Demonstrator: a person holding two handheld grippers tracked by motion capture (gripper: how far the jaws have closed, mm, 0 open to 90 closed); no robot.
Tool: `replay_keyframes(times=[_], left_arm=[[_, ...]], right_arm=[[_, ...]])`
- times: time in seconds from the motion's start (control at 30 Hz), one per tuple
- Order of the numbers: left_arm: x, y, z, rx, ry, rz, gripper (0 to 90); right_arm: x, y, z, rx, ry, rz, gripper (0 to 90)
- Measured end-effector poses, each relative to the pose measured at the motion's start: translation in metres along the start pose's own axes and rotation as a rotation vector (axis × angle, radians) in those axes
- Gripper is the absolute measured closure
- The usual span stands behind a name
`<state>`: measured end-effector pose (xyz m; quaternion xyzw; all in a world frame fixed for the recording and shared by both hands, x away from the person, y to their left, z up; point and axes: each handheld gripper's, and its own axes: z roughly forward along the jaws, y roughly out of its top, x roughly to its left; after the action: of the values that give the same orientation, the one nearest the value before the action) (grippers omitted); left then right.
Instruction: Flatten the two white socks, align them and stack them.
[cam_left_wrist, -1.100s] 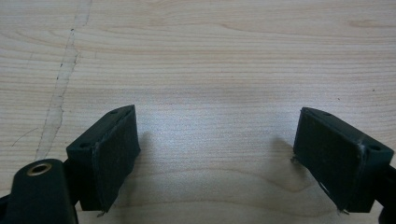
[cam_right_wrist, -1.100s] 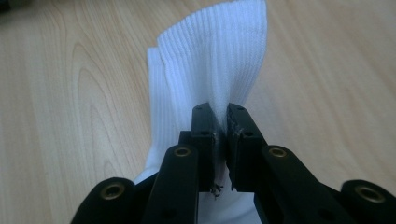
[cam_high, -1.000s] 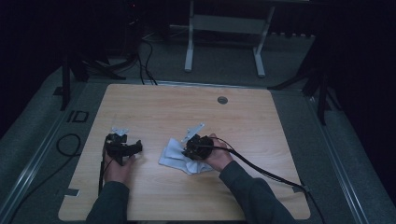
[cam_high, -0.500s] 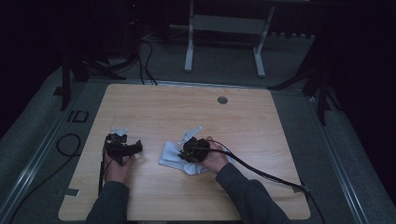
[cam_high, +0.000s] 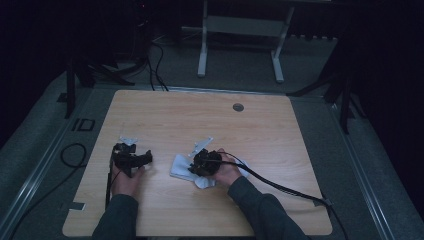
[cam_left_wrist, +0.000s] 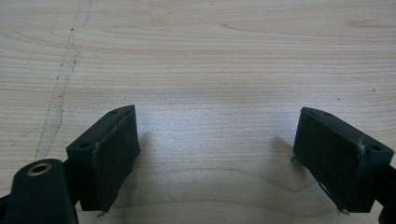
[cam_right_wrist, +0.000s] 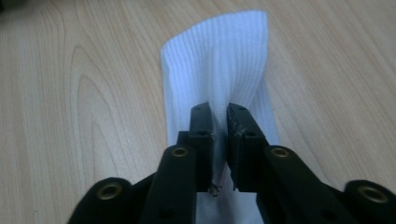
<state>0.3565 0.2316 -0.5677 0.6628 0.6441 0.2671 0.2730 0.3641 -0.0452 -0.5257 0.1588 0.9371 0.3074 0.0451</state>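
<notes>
On the tabletop (cam_high: 280, 150), the right gripper (cam_right_wrist: 218, 122) pinches a ridge of white ribbed cloth (cam_right_wrist: 219, 60) mid-fold, its jaws just easing (release likely next), while the left gripper (cam_left_wrist: 217, 154) waits, jaws wide apart.

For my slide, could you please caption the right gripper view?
Right gripper pinching a fold of white ribbed cloth on the light wooden table.

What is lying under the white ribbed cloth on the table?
Around the white ribbed cloth only the bare wooden table shows. The cloth lies mostly flat, with one fold pinched in the right tool. Whatever might be beneath it is covered.
</notes>
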Motion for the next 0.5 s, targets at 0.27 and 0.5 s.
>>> replay_keyframes(times=[0.27, 0.5], left_arm=[[0.000, 0.000, 0.000, 0.000, 0.000, 0.000, 14.3], [0.000, 0.000, 0.000, 0.001, 0.003, -0.003, 14.3]], right_arm=[[-0.002, 0.003, -0.012, -0.013, -0.074, -0.001, 56.1], [-0.012, 0.006, -0.028, 0.004, -0.126, -0.005, 52.4]])
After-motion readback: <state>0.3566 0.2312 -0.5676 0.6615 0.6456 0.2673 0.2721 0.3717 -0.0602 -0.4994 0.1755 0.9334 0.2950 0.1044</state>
